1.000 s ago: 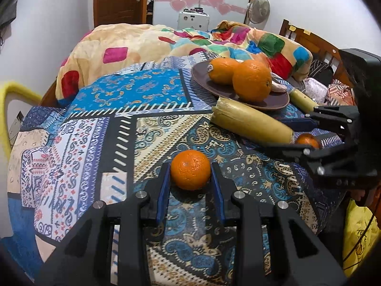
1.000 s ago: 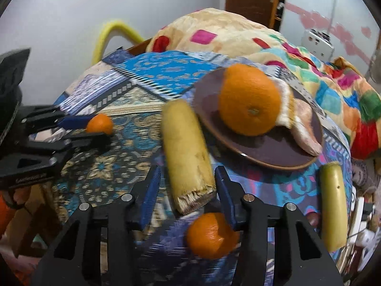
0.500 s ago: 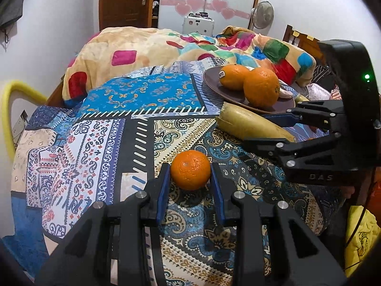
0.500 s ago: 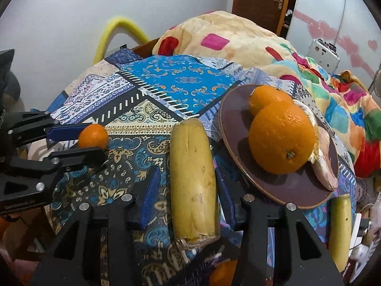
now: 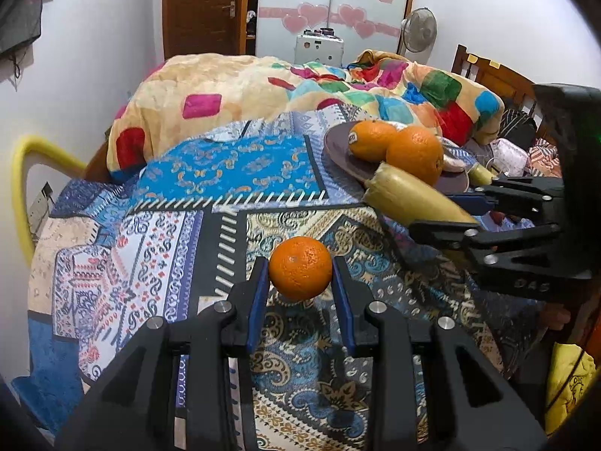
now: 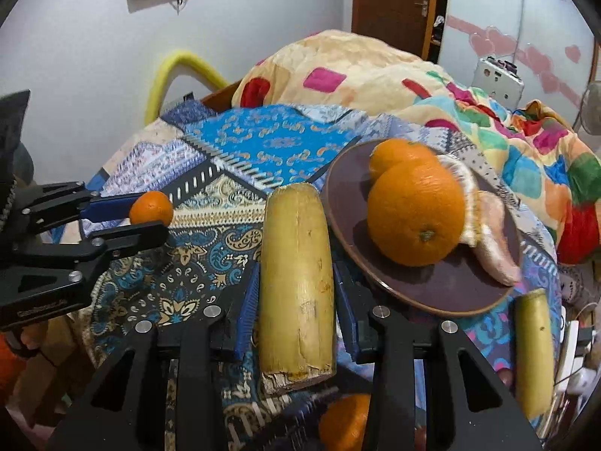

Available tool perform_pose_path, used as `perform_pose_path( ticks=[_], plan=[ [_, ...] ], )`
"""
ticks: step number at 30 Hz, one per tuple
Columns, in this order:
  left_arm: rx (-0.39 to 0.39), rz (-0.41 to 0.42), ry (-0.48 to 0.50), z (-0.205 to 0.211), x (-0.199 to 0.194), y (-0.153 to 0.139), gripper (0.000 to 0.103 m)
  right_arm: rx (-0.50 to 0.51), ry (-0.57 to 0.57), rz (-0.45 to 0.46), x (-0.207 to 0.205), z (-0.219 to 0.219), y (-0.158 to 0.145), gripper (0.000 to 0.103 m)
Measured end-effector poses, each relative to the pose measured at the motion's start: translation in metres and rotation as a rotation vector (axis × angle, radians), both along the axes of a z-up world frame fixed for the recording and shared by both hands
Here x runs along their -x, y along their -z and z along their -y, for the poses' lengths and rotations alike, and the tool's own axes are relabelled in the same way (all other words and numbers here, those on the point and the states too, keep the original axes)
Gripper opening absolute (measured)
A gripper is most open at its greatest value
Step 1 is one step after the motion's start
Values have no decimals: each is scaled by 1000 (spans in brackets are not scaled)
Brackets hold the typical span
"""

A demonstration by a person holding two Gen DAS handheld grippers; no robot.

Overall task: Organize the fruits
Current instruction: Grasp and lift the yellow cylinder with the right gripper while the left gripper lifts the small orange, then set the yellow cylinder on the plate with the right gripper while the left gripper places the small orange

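Left gripper angled down toward the patterned bedspread, blue pads clamped on either side of a small orange, fruit pinched at the very tips and apparently just clear of the cloth. Same grip visible from the right wrist view at far left, arms reaching in from the side, a bit of hand and orange sleeve at the lower left edge, too dim to read. Right gripper likewise tipped downward, jaws having just been closing, now pressed against both flanks of a thick yellow banana piece lying lengthwise between them, ragged cut end nearest the camera, far end just beside the plate rim. From the left wrist view, right gripper entering from the right edge, dark body with a green light, banana piece slanting up out of its jaws toward the plate. Below the right gripper, another orange partly hidden behind the fingers at the bottom edge. To the right, a second banana piece lying near the edge of the bed. Further back, brown plate carrying two large oranges, touching each other, with pale peeled segments beside them. Beyond, a rumpled quilt with coloured squares, yellow tube at the left, wooden door, standing fan and heart-decorated wardrobe panels at the back wall.
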State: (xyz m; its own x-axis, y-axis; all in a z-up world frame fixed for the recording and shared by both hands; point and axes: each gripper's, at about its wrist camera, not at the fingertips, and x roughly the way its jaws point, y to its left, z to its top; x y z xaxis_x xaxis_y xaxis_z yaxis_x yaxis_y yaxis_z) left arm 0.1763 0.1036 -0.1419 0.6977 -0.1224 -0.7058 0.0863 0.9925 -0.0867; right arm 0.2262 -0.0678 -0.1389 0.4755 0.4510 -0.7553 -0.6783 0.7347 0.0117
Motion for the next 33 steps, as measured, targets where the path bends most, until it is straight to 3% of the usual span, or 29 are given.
perform_pose_path(
  ticks=[10,20,26,33],
  plan=[
    [-11,45,10,18,-13,-23,33,-64,67,99,4,36,-41,35],
    [-28,91,27,42,-43,-43,33,-92,171,170,-17,71,-67,35],
    [-35,95,31,52,-68,-45,33,-102,215,199,-33,81,-74,35],
    [-55,69,35,60,-98,-36,33,-108,255,164,-59,85,-60,35]
  ],
)
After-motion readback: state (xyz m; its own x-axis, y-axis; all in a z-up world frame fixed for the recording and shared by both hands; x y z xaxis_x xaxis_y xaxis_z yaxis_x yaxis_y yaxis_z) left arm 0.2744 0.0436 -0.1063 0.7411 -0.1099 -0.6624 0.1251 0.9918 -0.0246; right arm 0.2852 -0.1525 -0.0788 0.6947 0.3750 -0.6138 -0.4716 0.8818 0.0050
